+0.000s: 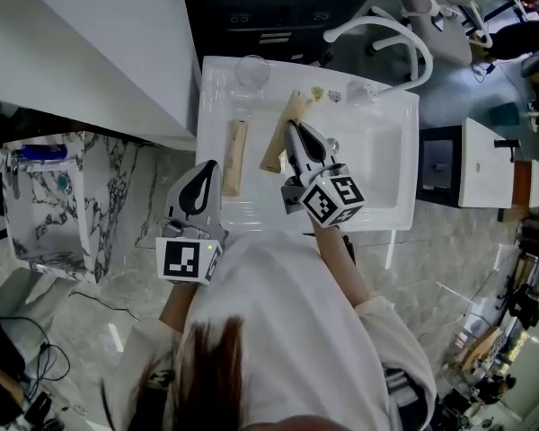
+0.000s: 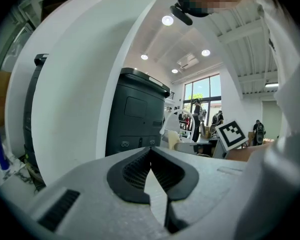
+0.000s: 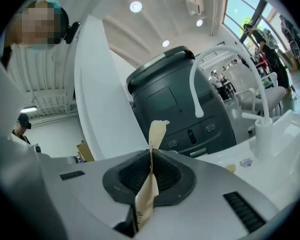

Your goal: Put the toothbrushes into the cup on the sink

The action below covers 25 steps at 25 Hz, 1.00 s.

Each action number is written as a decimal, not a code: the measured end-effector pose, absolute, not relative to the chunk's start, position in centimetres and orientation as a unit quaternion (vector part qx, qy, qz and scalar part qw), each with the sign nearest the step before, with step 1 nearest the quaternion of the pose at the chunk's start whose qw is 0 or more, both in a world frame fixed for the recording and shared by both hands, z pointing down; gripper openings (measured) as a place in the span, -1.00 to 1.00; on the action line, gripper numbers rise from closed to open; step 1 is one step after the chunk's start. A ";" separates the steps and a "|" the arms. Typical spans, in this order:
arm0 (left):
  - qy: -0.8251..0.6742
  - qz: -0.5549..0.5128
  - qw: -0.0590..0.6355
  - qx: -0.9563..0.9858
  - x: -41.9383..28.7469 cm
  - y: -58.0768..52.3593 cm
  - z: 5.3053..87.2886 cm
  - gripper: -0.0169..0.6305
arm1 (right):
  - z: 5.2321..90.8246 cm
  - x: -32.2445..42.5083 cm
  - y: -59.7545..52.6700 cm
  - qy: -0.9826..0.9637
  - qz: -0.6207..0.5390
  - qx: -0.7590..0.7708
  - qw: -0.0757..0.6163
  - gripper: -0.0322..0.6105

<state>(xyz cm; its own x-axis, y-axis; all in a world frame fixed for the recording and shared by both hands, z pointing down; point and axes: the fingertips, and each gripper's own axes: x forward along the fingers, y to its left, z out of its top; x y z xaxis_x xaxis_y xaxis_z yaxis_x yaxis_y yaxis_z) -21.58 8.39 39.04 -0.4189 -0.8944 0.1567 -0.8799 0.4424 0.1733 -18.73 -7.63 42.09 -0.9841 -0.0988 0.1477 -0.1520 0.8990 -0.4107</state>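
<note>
A tan paper-wrapped toothbrush (image 1: 279, 136) is lifted above the white sink (image 1: 251, 210), and my right gripper (image 1: 293, 131) is shut on it. In the right gripper view its wrapper (image 3: 157, 131) sticks up from between the closed pads, with the gripper (image 3: 150, 153) pointing about level. A second wrapped toothbrush (image 1: 235, 157) lies flat on the sink's left ledge. The clear glass cup (image 1: 251, 70) stands at the far left corner of the sink. My left gripper (image 1: 202, 178) hovers at the sink's near left edge, beside the lying toothbrush; its jaws (image 2: 151, 151) are shut and hold nothing.
A white arched faucet (image 1: 388, 29) curves over the basin (image 1: 382, 162) on the right. A dark grey bin (image 3: 176, 100) stands beyond the sink. A white wall panel (image 1: 90, 43) lies on the left, with a marble shelf (image 1: 49, 187) below it. Small scraps (image 1: 317, 93) lie near the faucet.
</note>
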 end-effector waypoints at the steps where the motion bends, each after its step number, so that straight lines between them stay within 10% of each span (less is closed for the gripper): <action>1: -0.841 -0.032 0.109 0.528 -21.5 8.4 38.8 -0.90 | 41.2 -18.4 -7.6 -0.974 0.209 0.066 0.048 -0.84; 25: -0.823 -0.047 0.067 0.562 -18.5 6.9 34.0 -0.90 | 28.0 -9.1 -6.5 -0.977 0.135 0.091 -0.141 -0.85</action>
<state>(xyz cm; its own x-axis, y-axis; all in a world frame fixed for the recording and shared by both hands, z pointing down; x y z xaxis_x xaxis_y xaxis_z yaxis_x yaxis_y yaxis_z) -18.54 6.90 33.96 -0.3585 -0.9318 0.0573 -0.9194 0.3630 0.1515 -9.12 -6.55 28.05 -0.9435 -0.2165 -0.2510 -0.1404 0.9470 -0.2889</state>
